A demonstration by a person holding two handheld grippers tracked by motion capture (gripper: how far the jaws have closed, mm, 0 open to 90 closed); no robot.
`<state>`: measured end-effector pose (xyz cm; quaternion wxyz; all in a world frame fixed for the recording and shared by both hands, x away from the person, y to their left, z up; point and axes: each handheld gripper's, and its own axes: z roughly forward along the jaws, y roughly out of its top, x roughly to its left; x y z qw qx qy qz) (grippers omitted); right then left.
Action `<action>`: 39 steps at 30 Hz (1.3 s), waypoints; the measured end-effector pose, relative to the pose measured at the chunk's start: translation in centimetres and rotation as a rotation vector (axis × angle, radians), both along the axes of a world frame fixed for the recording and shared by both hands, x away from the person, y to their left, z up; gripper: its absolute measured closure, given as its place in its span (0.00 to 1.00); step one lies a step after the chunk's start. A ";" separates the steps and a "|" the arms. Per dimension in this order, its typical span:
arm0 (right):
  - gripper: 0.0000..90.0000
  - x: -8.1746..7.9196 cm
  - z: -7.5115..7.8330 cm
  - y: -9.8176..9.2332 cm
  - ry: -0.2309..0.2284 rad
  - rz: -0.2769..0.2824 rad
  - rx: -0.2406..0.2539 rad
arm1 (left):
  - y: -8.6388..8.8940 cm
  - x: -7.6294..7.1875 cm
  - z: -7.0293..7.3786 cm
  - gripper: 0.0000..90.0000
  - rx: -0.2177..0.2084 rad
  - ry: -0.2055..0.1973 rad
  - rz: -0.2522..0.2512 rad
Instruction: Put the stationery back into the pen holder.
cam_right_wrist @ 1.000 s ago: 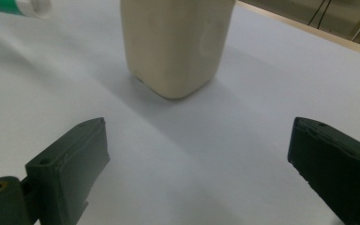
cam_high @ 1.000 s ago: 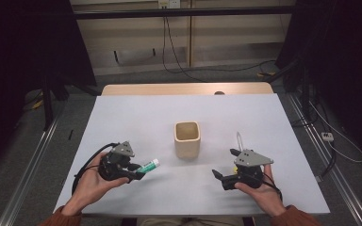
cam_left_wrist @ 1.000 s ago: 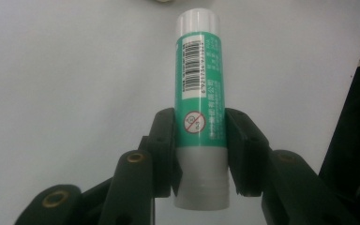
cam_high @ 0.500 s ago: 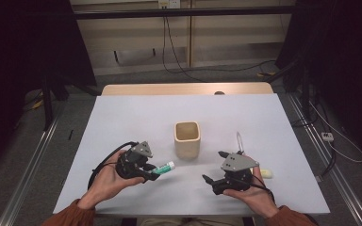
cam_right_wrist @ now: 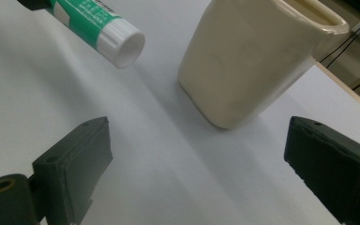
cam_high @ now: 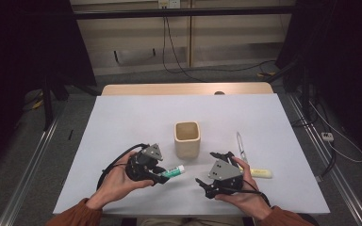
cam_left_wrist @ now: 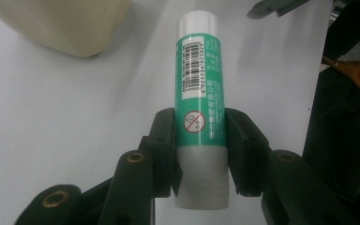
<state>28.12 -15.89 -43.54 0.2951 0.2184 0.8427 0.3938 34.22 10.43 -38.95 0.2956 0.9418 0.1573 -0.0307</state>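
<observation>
A green and white glue stick (cam_high: 173, 172) (cam_left_wrist: 200, 103) is clamped between the jaws of my left gripper (cam_high: 162, 174) (cam_left_wrist: 200, 140), held level just above the white table with its cap pointing right. Its capped end (cam_right_wrist: 117, 44) also shows in the right gripper view. A cream square cup (cam_high: 187, 139) (cam_right_wrist: 258, 61) (cam_left_wrist: 61, 23) stands upright mid-table, just beyond both grippers. My right gripper (cam_high: 208, 175) (cam_right_wrist: 197, 164) is open, jaws wide apart with nothing between them, facing left toward the cup and the glue stick.
A silver pen (cam_high: 240, 146) and a pale yellow stick-shaped thing (cam_high: 259, 173) lie on the table (cam_high: 122, 117) right of my right hand. A wooden strip (cam_high: 184, 89) runs along the far edge. Cables trail over the floor beyond.
Both hands have moved inward toward the table's middle. The left gripper carried the glue stick rightward; the right gripper shifted left, uncovering the yellow thing behind it.
</observation>
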 end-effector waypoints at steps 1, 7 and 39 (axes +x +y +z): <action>0.08 0.0 -0.1 0.2 -0.011 0.002 -0.023 | -0.3 0.0 0.0 0.73 0.007 0.002 -0.009; 0.11 -0.1 -0.3 0.5 -0.062 0.015 -0.092 | -1.8 0.4 0.1 0.73 0.027 -0.005 -0.040; 0.49 -2.6 -1.6 1.5 -0.470 0.091 -0.493 | -7.6 1.9 -0.1 0.73 0.014 0.025 -0.100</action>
